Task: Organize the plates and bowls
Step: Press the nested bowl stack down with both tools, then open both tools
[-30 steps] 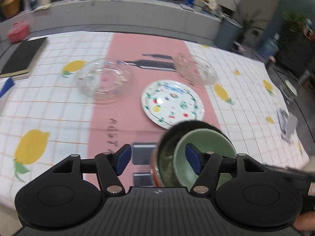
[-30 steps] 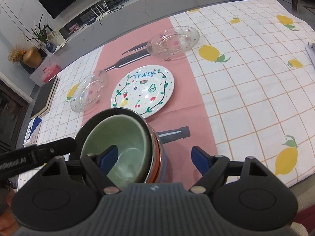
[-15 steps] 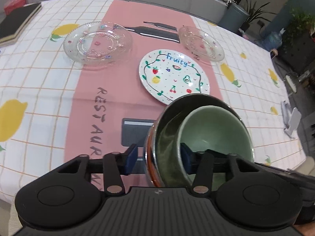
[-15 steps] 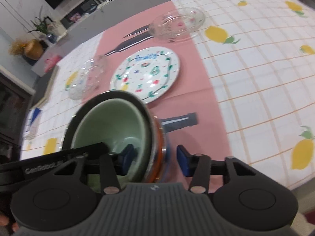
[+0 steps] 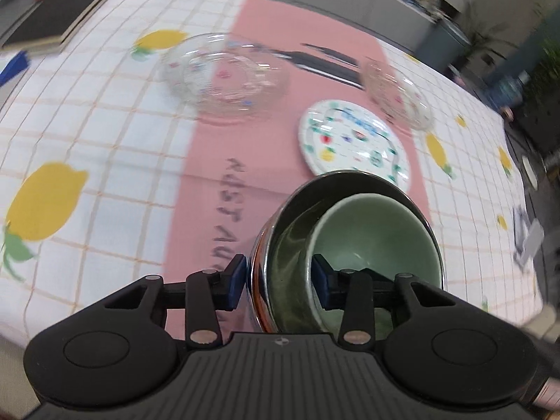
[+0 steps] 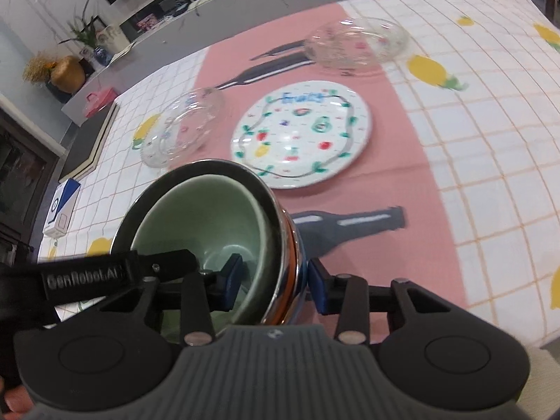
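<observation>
A green ceramic bowl (image 5: pixel 378 238) sits nested in a shiny steel bowl (image 5: pixel 290 245), with orange and blue bowl rims (image 6: pixel 294 245) stacked beneath. My left gripper (image 5: pixel 278 280) straddles the stack's near-left wall, its jaws closing with both pads on it. On the opposite side my right gripper (image 6: pixel 274 283) is also closing, one pad inside the green bowl (image 6: pixel 196 217) and one outside the stack. Beyond lie a white fruit-print plate (image 6: pixel 301 133) and two clear glass plates (image 6: pixel 185 126) (image 6: pixel 357 45), which are the fruit-print plate (image 5: pixel 353 140) and glass plates (image 5: pixel 224 73) (image 5: pixel 399 94) of the left wrist view.
A lemon-print cloth with a pink centre strip (image 5: pixel 210 175) covers the table. A black book (image 5: pixel 56 24) lies at the far left corner, a blue and white box (image 6: pixel 61 210) near the left edge. The front table edge is just below both grippers.
Both grippers went from wide open around the bowl stack to closed on its walls. Both cameras sank closer to the stack.
</observation>
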